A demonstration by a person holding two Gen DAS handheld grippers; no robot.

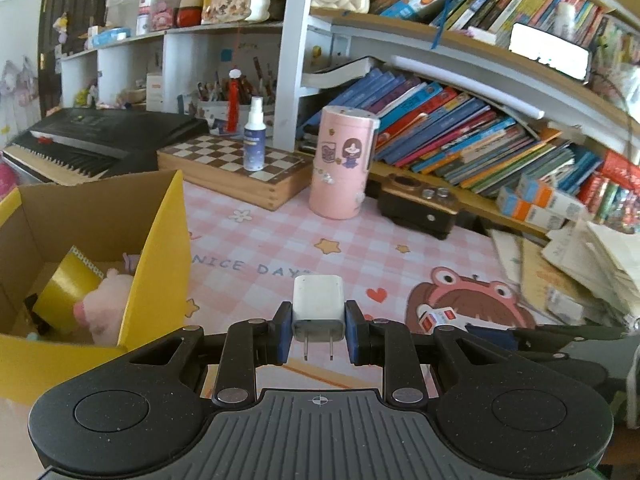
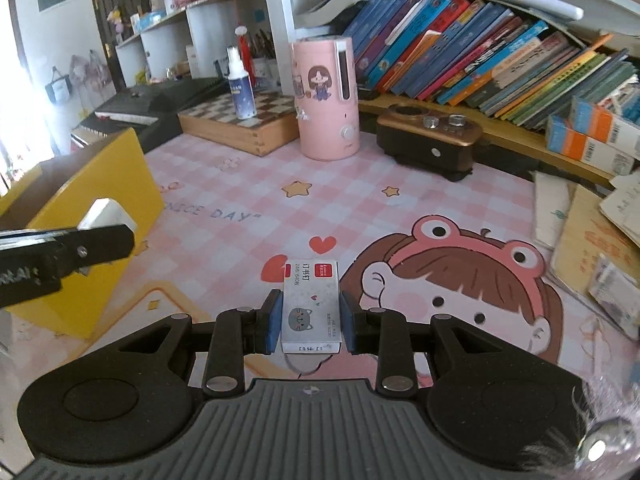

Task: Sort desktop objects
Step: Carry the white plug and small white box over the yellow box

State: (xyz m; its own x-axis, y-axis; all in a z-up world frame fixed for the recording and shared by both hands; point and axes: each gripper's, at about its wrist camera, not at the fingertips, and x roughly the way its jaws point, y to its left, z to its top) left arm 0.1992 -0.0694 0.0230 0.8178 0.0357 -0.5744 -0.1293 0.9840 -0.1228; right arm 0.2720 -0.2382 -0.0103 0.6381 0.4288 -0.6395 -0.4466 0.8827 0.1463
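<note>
Staple box (image 2: 311,307) sits square between the blue pads of the right gripper (image 2: 308,322), pressed on both long sides, its printed end reaching out past the fingertips and its near end level with the back of the pads. It's off the pink checked desk mat (image 2: 240,184), with a shadow showing beneath it. Over on the other side, the left gripper (image 1: 318,330) is clamped on a white charger plug (image 1: 319,306), pads tight against its two flanks, prongs pointing back toward the camera and the rounded body sticking forward beyond the tips (a neat, centred hold). From the right wrist view that same plug (image 2: 106,214) shows as a white block poking above the left gripper's black finger, in front of the yellow cardboard box (image 2: 88,216). The box stands open at the mat's left edge, and inside it lie a yellow spiral notebook (image 1: 70,286) and a pink plush toy (image 1: 106,300). Behind, a pink humidifier (image 1: 344,162) stands upright near a wooden chessboard box (image 1: 236,172).
</note>
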